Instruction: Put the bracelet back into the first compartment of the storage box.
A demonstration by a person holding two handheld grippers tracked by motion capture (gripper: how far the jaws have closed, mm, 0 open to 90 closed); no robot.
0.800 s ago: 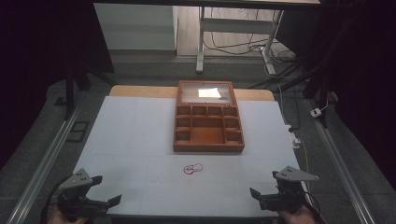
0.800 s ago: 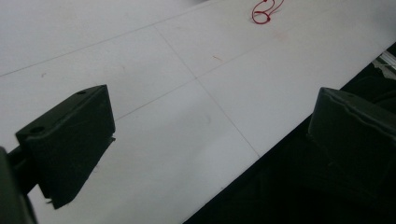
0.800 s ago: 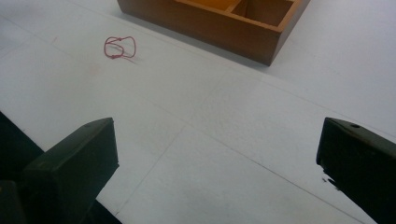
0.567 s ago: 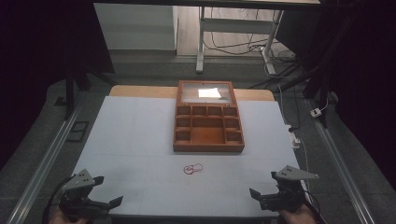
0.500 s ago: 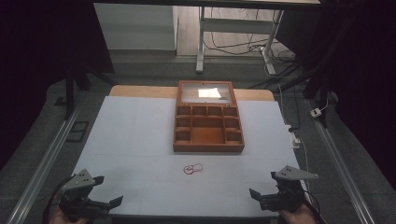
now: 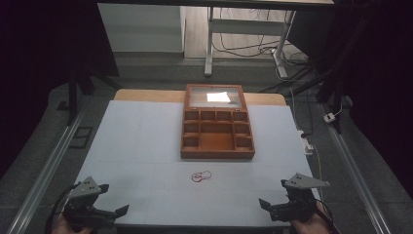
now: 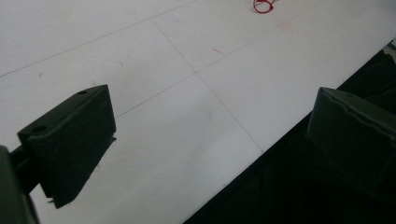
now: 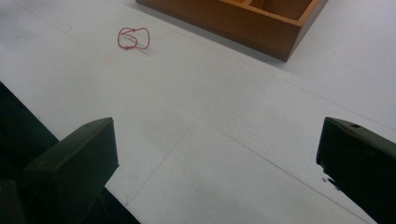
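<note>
fig. legend, read l to r: left gripper (image 6: 100,212), black two-jaw tool w/ grey three-cornered plate, held low at the near-left corner of the white paper-covered table (image 6: 146,141); jaws wide apart, nothing between them, pointing inward across the near edge. centre: small red looped cord (image 6: 200,176) lies loose on the sheet, just in front of the open wooden compartment box w/ glass lid (image 6: 217,134), apart from it and well apart from both grippers; in the right gripper view the cord (image 8: 133,38) sits far ahead, left of the box corner (image 8: 261,23). box compartments look empty as far as can be told. right gripper (image 6: 277,207), same build, at the near-right corner, jaws wide, empty, angled inward. progress, judged: nothing picked up yet; approach, grasp of cord & presumably placing it in the box all remain.
</note>
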